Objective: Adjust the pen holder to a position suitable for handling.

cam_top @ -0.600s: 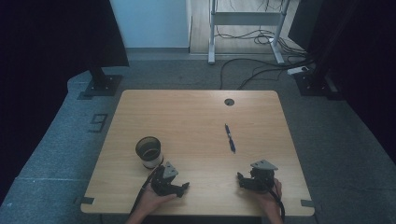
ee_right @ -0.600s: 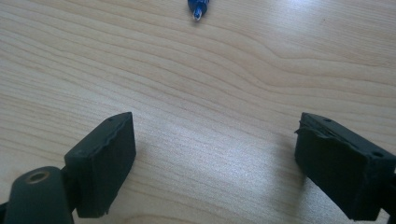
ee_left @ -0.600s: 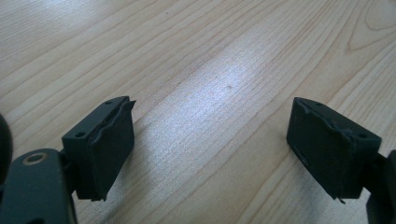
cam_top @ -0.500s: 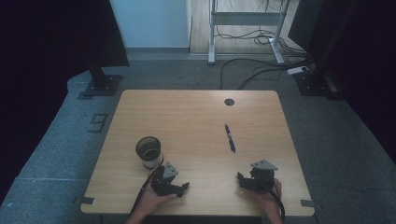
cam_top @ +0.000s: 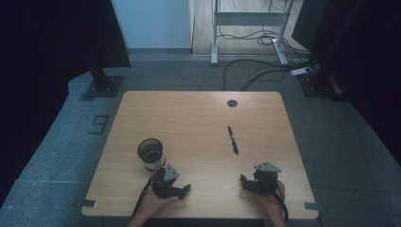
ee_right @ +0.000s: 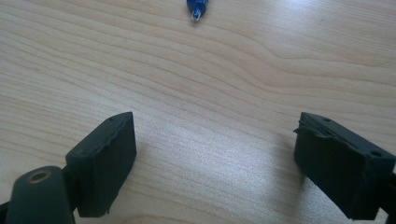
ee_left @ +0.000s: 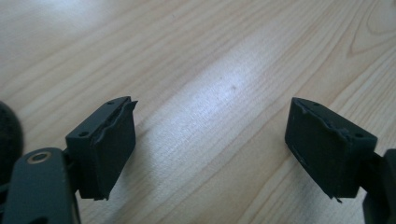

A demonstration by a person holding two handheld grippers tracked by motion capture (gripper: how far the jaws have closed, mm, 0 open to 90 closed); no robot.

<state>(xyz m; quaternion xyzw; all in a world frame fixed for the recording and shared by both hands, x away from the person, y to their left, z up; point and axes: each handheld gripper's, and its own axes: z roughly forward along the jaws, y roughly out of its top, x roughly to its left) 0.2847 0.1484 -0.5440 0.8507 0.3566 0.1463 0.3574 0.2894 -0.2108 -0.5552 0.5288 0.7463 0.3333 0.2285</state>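
Nothing has visibly moved since the earlier frames: both grippers, the cup and the pen lie where they did. From above, we see a wooden table (cam_top: pixel 198 113) with the left gripper (cam_top: pixel 184 189) resting near its front edge, held by the person's left hand (cam_top: pixel 153 204), and the right gripper (cam_top: pixel 243 180) likewise near the front edge in the right hand (cam_top: pixel 270 201). We find a dark cup (cam_top: pixel 151 153) standing upright just behind the left gripper, and a blue pen (cam_top: pixel 232 139) lying well ahead of the right gripper, between it and a round hole (cam_top: pixel 231 103) in the tabletop. Along each gripper's own view, we see both jaws spread wide over bare wood, holding nothing; the pen's tip (ee_right: pixel 196 10) appears at the top of the right gripper view.
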